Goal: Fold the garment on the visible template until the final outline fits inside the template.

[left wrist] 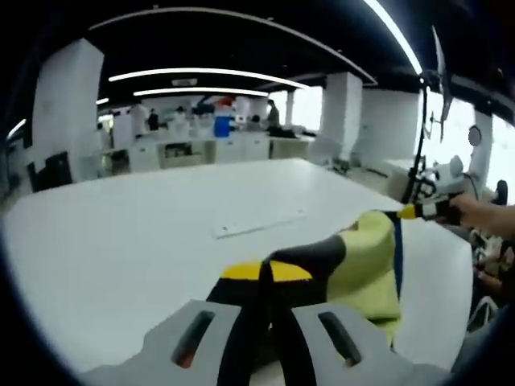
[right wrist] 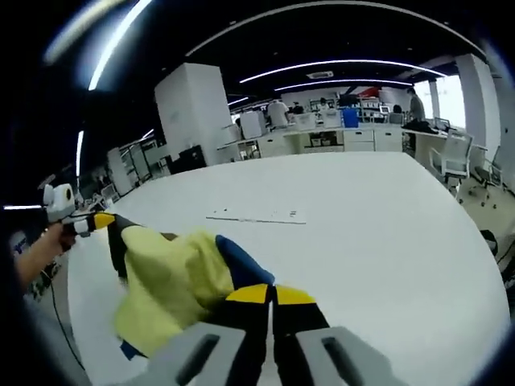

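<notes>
— Garment point(left wrist: 366, 257)?
— Soft yellow cloth with dark blue trim, hanging in loose folds above the smooth white counter point(left wrist: 145, 233), stretched between both tools.
— Left gripper point(left wrist: 266, 277)?
— Yellow-tipped black jaws pressed together on one dark edge of the garment.
— Right gripper point(right wrist: 270, 297)?
— Same shape — jaws closed on the blue-edged corner at its end.
— Template?
— A thin, flat, pale rectangular strip point(right wrist: 257, 216) lying on the counter beyond the cloth, well apart from it.
</notes>
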